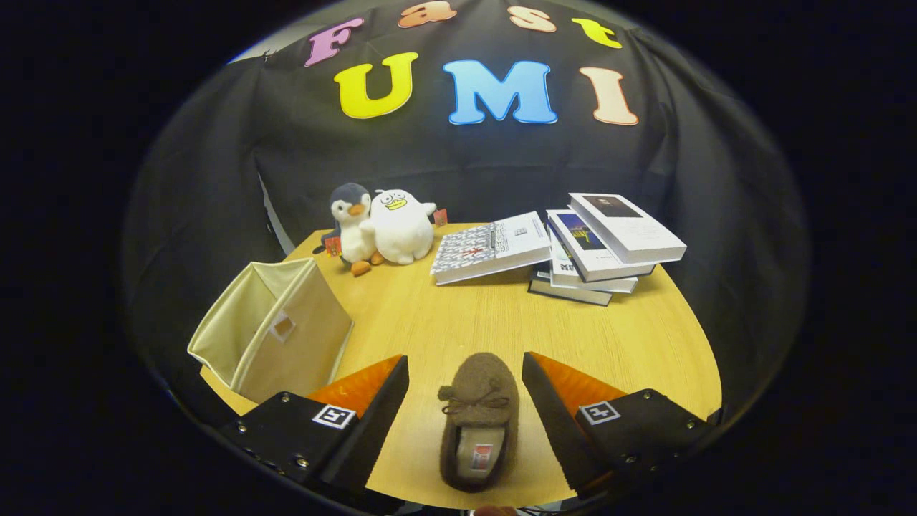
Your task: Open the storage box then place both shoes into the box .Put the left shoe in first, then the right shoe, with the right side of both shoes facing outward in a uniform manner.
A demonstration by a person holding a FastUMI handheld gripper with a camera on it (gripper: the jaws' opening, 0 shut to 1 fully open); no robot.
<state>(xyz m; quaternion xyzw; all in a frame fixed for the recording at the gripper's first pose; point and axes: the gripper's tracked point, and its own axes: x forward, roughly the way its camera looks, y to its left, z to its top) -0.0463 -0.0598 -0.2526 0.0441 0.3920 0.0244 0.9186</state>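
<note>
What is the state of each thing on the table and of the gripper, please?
storage box: open, tipped toward the fingers' left.
brown slipper: upright on its sole, between the fingers, untouched.
gripper: open, fingers straddling the slipper.
books: closed, loosely stacked.
plush toys: upright, touching each other.

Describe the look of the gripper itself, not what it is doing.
The gripper has two wedge-shaped fingers tapering forward from dark, blocky bases. Each base carries a small square black-and-white marker and several round screws. No cables or sleeve are visible.
</note>
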